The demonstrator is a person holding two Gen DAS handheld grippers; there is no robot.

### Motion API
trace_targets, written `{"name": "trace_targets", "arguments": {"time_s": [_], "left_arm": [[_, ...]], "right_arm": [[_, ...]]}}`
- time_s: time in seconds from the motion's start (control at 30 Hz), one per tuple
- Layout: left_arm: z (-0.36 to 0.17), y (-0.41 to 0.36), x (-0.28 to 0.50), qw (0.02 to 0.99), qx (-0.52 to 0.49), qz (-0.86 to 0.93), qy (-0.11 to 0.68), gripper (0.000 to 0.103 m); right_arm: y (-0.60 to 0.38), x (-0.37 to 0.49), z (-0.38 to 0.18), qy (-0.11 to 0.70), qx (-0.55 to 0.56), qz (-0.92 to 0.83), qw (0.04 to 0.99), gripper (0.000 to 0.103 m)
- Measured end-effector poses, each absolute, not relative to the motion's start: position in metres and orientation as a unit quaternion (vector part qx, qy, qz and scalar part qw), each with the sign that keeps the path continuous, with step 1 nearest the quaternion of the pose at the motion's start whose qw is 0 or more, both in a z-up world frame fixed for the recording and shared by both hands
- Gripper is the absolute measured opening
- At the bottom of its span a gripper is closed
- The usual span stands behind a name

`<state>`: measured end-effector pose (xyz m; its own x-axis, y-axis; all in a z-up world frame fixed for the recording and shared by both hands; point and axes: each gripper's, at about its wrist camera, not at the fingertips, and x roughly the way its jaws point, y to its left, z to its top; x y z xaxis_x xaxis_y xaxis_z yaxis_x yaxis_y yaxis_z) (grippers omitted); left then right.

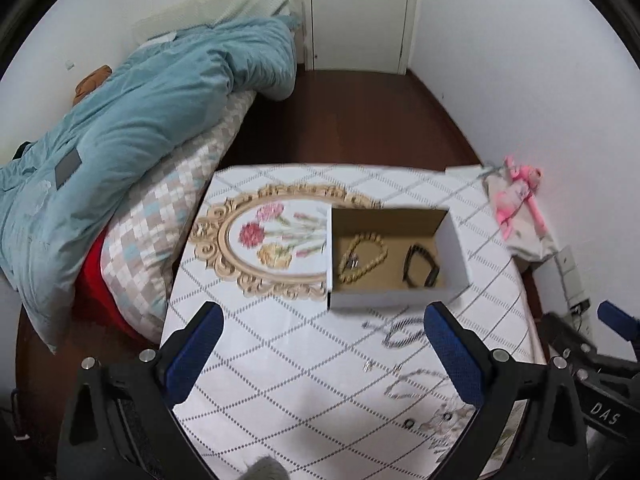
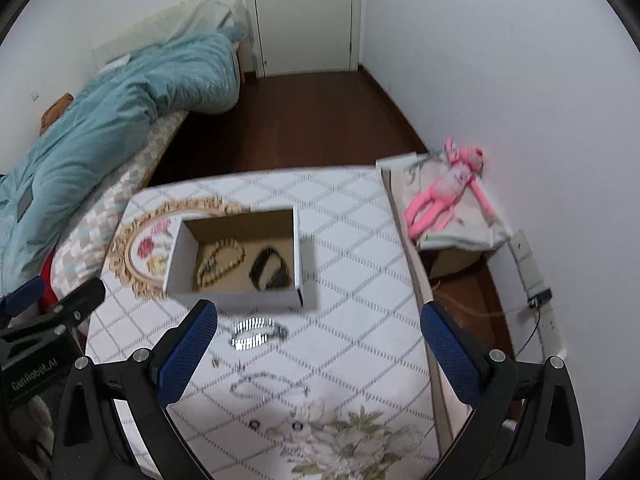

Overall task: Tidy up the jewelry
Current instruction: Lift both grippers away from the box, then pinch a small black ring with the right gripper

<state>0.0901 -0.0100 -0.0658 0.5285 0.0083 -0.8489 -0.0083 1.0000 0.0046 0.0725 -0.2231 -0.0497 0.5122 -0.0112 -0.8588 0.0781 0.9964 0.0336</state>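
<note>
An open cardboard box (image 1: 452,276) (image 2: 240,300) stands on the table and holds a beige bead bracelet (image 1: 362,256) (image 2: 220,260) and a black bracelet (image 1: 420,266) (image 2: 270,268). In front of the box lie a silver link bracelet (image 2: 256,333) (image 1: 404,332), a thin silver chain (image 2: 268,384) (image 1: 412,384), small earrings (image 2: 228,362) and two rings (image 2: 276,425). My left gripper (image 1: 324,350) is open and empty above the table, left of the silver jewelry. My right gripper (image 2: 320,352) is open and empty above the table, the silver bracelet near its left finger.
The table (image 1: 280,360) has a white diamond-pattern cloth with an ornate gold oval frame print (image 1: 256,240). A bed with a blue quilt (image 1: 140,120) is at the left. A pink plush toy (image 2: 444,192) lies on a box at the right by the wall.
</note>
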Motion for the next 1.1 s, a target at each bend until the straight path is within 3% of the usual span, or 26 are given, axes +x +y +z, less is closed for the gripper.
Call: {"name": "trace_targets", "arguments": {"time_s": [0.17,0.23,0.3,0.4,0.63,0.73,0.87,1.1], "left_arm": [[-0.116,-0.011,0.077,0.846,0.014,0.015,0.533,0.103],[-0.139,-0.012,0.071,0.832,0.022,0.015,0.555,0.103],[-0.16,-0.015,0.064,0.817,0.033,0.013,0.575,0.103],[-0.194,-0.019,0.055,0.795,0.05,0.014,0.605,0.103],[-0.233,-0.016,0.04,0.763,0.052,0.021,0.644,0.103],[-0.238,-0.015,0.038,0.759,0.05,0.024,0.649,0.103],[-0.24,-0.017,0.034,0.755,0.048,0.022,0.654,0.103],[-0.231,-0.035,0.02,0.76,0.044,-0.007,0.648,0.102]], "right_arm": [[-0.227,0.055,-0.115,0.564,0.059,-0.006,0.824,0.101],[-0.227,0.045,-0.144,0.59,0.066,0.003,0.805,0.089],[-0.226,0.035,-0.174,0.615,0.071,0.015,0.785,0.068],[-0.22,0.023,-0.208,0.636,0.067,0.026,0.768,0.055],[-0.203,0.009,-0.235,0.643,0.038,0.039,0.764,0.043],[-0.195,0.008,-0.235,0.635,0.018,0.042,0.771,0.034],[-0.186,0.008,-0.234,0.625,-0.013,0.034,0.78,0.012],[-0.201,0.001,-0.23,0.621,0.021,0.025,0.783,0.012]]}}
